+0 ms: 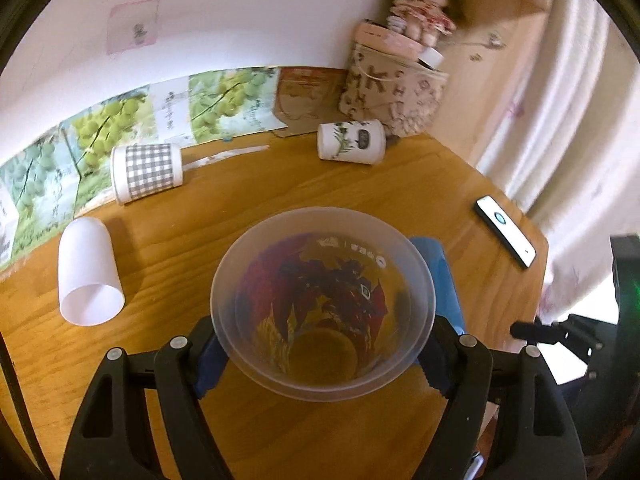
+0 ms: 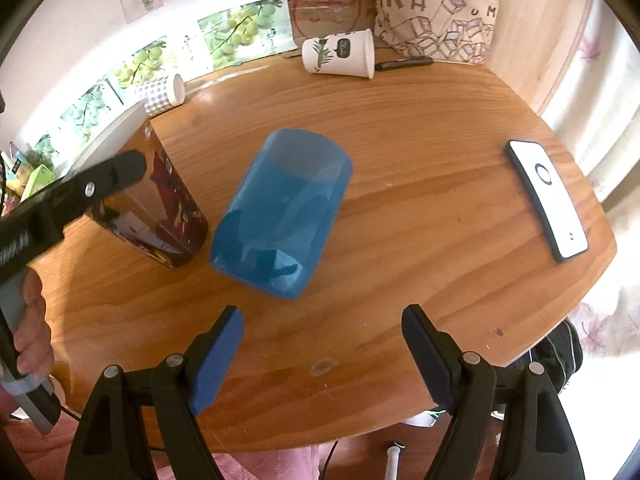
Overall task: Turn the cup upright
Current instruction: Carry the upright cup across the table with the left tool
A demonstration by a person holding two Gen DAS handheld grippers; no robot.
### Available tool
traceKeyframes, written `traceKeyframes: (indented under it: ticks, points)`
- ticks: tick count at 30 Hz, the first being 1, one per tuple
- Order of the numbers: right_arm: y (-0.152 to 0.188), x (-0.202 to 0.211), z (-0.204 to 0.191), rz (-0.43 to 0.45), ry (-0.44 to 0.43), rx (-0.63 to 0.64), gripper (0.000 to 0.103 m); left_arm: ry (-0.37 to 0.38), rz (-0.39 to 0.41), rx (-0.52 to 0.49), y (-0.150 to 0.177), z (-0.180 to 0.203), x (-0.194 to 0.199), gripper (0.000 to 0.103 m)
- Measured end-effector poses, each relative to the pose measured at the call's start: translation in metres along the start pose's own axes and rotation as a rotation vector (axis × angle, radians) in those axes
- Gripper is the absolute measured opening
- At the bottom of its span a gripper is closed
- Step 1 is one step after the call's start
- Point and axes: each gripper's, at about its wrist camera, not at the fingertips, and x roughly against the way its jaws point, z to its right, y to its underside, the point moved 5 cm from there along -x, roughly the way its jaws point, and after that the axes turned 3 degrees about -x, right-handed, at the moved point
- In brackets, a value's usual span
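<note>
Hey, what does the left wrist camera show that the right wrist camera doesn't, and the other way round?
Only the left wrist view shows the plain white cup on its side and the doll. Only the right wrist view shows the open right hand-held gripper and the whole blue cup lying down. Both show the left hand-held gripper gripping the printed clear cup, the gingham cup, the phone and the table.

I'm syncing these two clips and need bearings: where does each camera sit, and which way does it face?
Left wrist: on the left gripper, looking down into the upright printed cup it clamps; only its fingers show.
Right wrist: on the open right gripper, facing the lying blue cup; the person's left hand shows.
Shared: printed cup, blue cup, phone, wooden table.
</note>
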Motion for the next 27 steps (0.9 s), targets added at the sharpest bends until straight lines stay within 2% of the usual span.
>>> traceKeyframes:
  ticks: [4, 11, 19, 27]
  points:
    - [0.007, 0.001, 0.0, -0.002, 0.003, -0.021, 0.082, 0.013, -0.012, -0.031, 0.002, 0.007, -0.001, 0.081]
    - [0.018, 0.01, -0.008, 0.019, -0.007, -0.036, 0.082, 0.058, -0.076, -0.031, 0.004, 0.011, -0.001, 0.081]
    - [0.021, 0.019, -0.018, 0.037, -0.032, -0.027, 0.082, 0.056, -0.058, -0.066, 0.005, 0.015, 0.024, 0.084]
    - [0.015, 0.027, -0.018, 0.06, -0.046, -0.009, 0.082, 0.05, 0.004, -0.106, -0.001, 0.02, 0.04, 0.086]
